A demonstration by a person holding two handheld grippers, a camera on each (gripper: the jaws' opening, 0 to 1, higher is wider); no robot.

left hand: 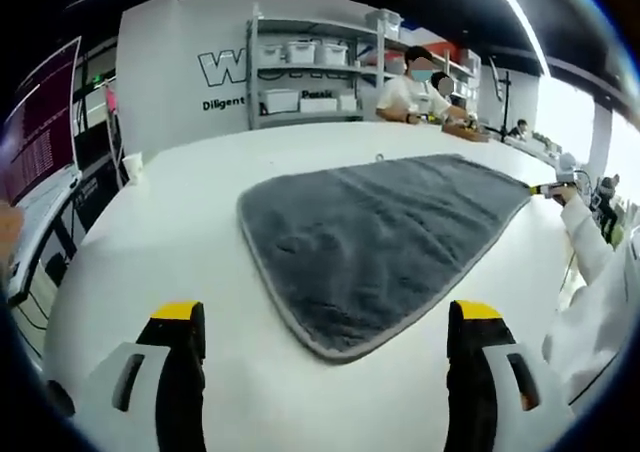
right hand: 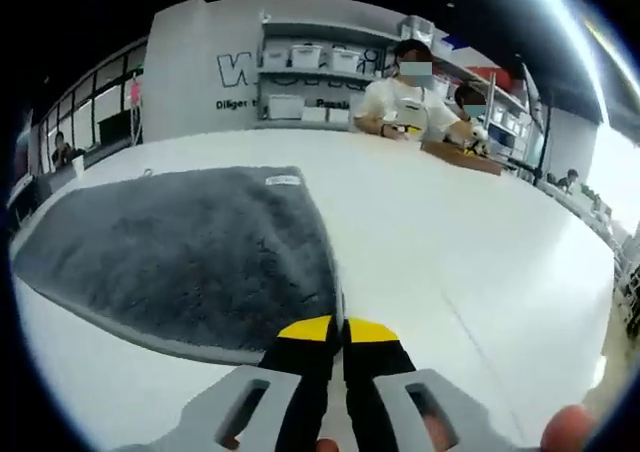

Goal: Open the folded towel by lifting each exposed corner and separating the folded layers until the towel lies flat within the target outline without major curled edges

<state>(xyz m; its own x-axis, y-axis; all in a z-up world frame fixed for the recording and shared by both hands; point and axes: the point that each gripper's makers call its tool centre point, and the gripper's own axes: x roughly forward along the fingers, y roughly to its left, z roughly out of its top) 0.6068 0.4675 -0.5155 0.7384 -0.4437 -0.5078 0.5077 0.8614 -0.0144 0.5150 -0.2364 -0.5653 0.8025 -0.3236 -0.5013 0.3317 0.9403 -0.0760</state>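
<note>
**Towel spread, right gripper pinching its corner**

My left gripper (left hand: 325,337) hangs with jaws wide apart above the white table (left hand: 180,222), just short of the grey towel (left hand: 380,232); my right gripper (right hand: 338,330) is clamped on the towel's edge at a corner; the towel lies spread across the table.

Your towel (left hand: 385,237) is a dark grey, plush cloth with a paler grey stitched border, lying spread on the white table. In the left gripper view its nearest rounded corner points toward you and its far right corner is drawn out to a point. In the right gripper view it lies flat to the left, a small white label (right hand: 283,180) at its far edge.
</note>
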